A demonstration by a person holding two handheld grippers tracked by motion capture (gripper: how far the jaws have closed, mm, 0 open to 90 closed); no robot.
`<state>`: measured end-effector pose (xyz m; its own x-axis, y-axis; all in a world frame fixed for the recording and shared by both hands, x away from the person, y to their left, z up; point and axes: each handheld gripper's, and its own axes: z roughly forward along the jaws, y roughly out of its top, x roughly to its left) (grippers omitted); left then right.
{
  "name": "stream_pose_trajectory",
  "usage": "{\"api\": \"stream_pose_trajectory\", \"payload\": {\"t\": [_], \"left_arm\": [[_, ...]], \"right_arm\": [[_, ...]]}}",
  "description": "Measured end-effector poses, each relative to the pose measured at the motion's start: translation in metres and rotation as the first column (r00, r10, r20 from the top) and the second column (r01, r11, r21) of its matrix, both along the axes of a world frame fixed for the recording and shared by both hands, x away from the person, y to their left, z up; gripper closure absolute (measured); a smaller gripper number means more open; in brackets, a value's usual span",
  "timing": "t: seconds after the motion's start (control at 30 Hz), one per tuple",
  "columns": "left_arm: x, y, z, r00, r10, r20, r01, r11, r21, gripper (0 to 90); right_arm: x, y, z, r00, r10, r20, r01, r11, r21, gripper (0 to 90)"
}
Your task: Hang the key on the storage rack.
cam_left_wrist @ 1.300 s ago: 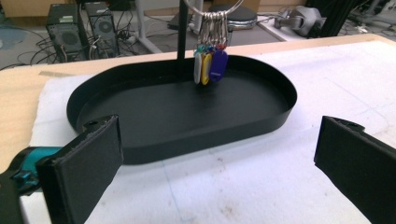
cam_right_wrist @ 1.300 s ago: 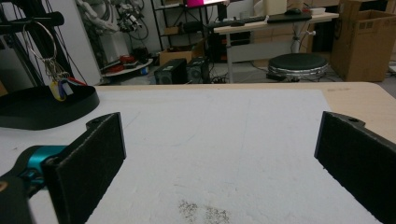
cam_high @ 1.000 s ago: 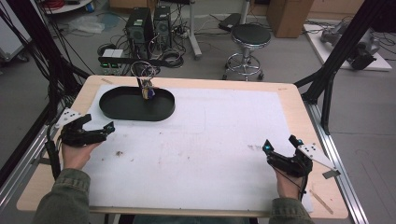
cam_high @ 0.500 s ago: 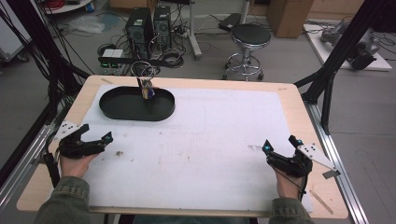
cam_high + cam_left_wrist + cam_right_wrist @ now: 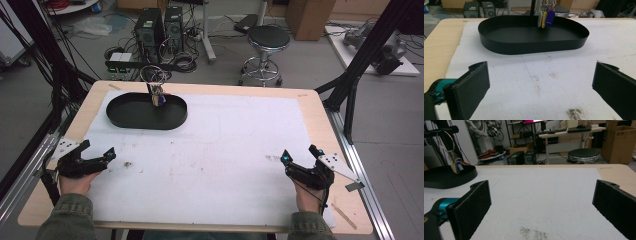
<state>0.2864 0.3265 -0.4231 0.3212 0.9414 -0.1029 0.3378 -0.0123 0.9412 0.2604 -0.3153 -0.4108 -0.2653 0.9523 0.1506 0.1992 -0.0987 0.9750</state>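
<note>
Left gripper: jaws wide apart, empty, near table edge.
Right gripper: likewise spread, empty.
Key tags: hanging above black oval tray.
Progress: apparently unstarted; everything remains.

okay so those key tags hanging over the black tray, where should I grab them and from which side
Probably grip the hanging key tags across their flat faces, below the rings. They dangle upright over the far rim of the black tray, so come level over the near rim with the open left claw, which already faces them.
</note>
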Motion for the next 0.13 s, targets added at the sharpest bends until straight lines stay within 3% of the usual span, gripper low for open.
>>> {"api": "stream_pose_trajectory", "payload": {"t": [0.13], "left_arm": [[-0.0028,0.0,-0.0007,1.0,0.001,0.002,-0.001,1.0,-0.006,1.6]], "right_arm": [[0.0,0.0001,0.0001,1.0,0.0,0.001,0.0,1.0,0.002,0.8]]}}
